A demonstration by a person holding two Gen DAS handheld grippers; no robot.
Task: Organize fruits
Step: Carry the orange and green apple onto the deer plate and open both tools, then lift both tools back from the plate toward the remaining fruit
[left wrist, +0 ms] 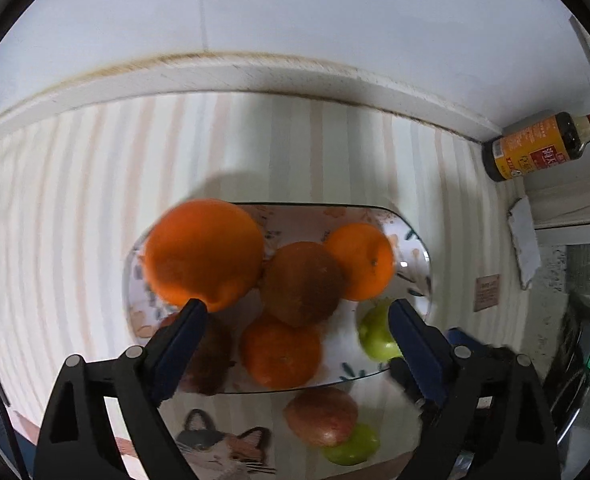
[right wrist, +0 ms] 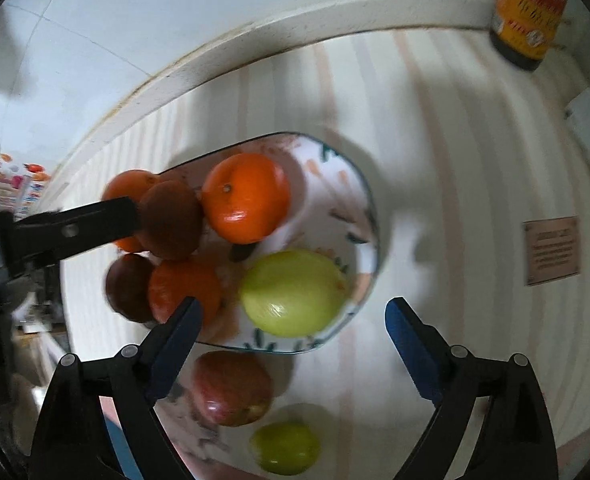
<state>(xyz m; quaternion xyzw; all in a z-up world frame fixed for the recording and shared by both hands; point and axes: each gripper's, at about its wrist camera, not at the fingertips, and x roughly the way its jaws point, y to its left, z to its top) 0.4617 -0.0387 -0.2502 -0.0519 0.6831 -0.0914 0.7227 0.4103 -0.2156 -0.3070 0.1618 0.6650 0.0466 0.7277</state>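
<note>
A flower-patterned plate holds several oranges, two brown fruits and a green apple. My left gripper hangs open over the plate. A big orange sits just beyond its left fingertip, and no pad touches it. A brown fruit and a smaller orange lie below the gap. My right gripper is open above the plate's near right side. The green apple lies between its fingertips, with neither pad touching it. A red apple and a second green apple rest on the cloth in front of the plate.
A striped tablecloth with a cat print covers the table, which ends at a white wall ledge. A dark sauce bottle stands at the back right corner. A brown tag lies on the cloth to the right.
</note>
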